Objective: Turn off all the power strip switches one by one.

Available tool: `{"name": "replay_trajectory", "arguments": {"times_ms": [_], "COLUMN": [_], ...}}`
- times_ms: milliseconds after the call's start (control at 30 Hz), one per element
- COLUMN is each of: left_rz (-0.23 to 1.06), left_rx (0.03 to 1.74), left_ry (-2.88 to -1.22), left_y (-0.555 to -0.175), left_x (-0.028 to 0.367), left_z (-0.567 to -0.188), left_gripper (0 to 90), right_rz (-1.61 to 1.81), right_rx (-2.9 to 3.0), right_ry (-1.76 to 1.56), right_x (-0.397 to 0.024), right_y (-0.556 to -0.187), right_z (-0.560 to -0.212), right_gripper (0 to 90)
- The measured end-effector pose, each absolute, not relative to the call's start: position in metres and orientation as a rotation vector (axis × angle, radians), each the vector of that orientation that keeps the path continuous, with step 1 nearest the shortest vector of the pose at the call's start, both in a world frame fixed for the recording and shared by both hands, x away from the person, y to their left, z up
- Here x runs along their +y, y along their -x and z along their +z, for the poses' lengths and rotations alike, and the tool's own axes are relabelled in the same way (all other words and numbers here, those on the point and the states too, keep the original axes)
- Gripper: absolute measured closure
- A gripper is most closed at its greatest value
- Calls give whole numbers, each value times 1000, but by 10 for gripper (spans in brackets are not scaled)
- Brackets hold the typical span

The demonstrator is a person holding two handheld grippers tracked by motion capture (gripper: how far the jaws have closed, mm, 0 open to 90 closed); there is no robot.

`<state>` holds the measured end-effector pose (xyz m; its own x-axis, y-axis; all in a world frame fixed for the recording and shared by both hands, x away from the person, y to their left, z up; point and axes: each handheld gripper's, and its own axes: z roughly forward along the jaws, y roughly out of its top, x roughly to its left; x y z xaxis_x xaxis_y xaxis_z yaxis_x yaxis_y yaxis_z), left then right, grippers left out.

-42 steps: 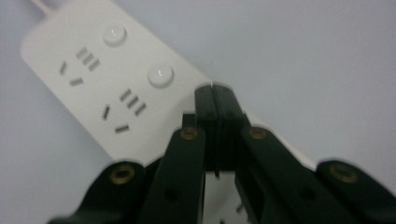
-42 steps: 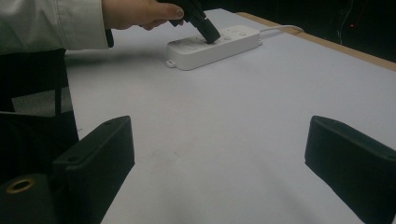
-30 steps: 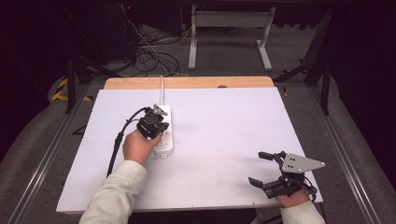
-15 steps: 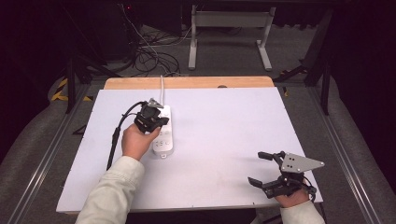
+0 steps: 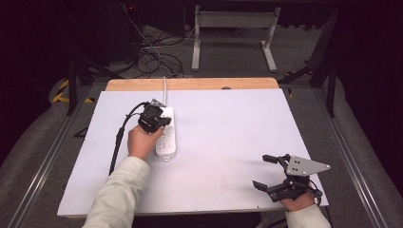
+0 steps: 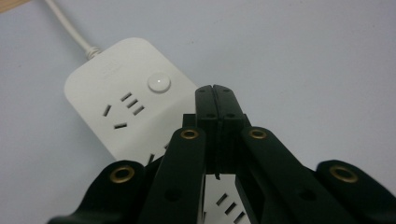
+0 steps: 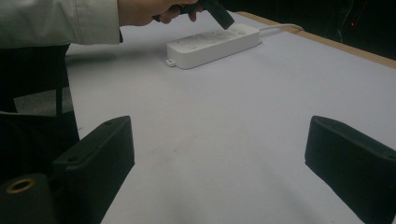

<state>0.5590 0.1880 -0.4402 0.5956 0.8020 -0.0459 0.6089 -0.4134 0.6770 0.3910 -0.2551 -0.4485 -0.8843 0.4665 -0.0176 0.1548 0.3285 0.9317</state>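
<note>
**Closed jaws over the power strip**

While our left hand-held gripper [image 5: 153,117] hovers at about ten o'clock on the white worktop [image 5: 228,142], its jaws are pressed together with nothing between them, tips just above the power strip [image 5: 165,135] near the round button [image 6: 159,82]. The strip lies lengthwise, its cord [image 5: 164,85] running toward twelve o'clock over the wooden edge. At about five o'clock, well apart from the strip, our right hand-held gripper [image 5: 268,173] sits with jaws spread wide and empty.
</note>
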Motion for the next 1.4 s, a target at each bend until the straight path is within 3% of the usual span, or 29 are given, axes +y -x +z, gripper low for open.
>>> {"name": "replay_trajectory", "arguments": {"times_ms": [267, 1400], "left_rz": [372, 349], "left_rx": [1188, 1156], "left_ry": [-2157, -2172], "left_y": [-564, -566], "left_x": [188, 190], "left_z": [-446, -451], "left_gripper": [900, 900], "right_rz": [1575, 1586], "right_rx": [2313, 2312], "right_ry": [-561, -557], "right_x": [-255, -256], "right_y": [-391, -391], "right_z": [-449, -449], "right_gripper": [87, 86]}}
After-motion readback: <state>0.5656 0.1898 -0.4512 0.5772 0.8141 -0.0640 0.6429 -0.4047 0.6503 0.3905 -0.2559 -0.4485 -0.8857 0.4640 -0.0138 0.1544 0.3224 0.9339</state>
